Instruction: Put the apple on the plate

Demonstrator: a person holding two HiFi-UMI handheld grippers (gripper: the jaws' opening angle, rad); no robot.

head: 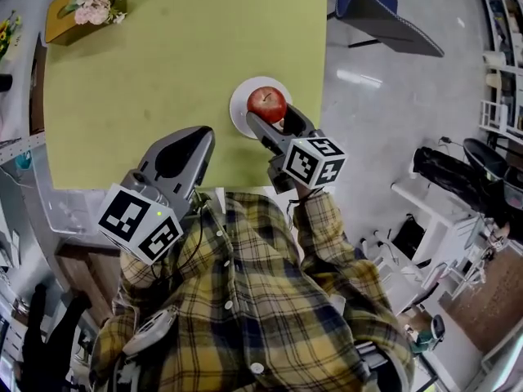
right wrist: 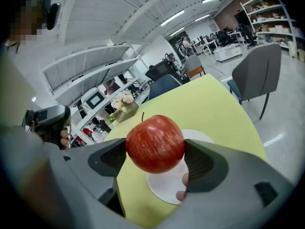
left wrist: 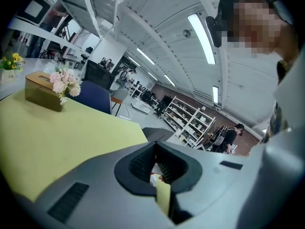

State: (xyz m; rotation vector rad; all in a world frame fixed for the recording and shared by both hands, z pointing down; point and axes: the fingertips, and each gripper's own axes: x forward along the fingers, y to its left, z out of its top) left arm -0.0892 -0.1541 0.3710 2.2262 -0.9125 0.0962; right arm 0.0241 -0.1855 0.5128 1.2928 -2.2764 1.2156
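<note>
A red apple (head: 266,103) sits between the jaws of my right gripper (head: 272,114), which is shut on it. It hangs over a small white plate (head: 239,109) near the right edge of the yellow-green table (head: 163,72). In the right gripper view the apple (right wrist: 155,143) fills the gap between the dark pads (right wrist: 202,163), with the plate (right wrist: 164,187) just beneath; whether they touch I cannot tell. My left gripper (head: 196,143) hovers at the table's near edge, well left of the plate. Its jaws (left wrist: 155,168) are shut with nothing in them.
A tan box with pink flowers (head: 82,6) stands at the table's far left corner. A blue chair (head: 376,11) is beyond the far right corner, and a grey chair (right wrist: 257,75) shows in the right gripper view. White furniture (head: 441,211) stands on the floor at right.
</note>
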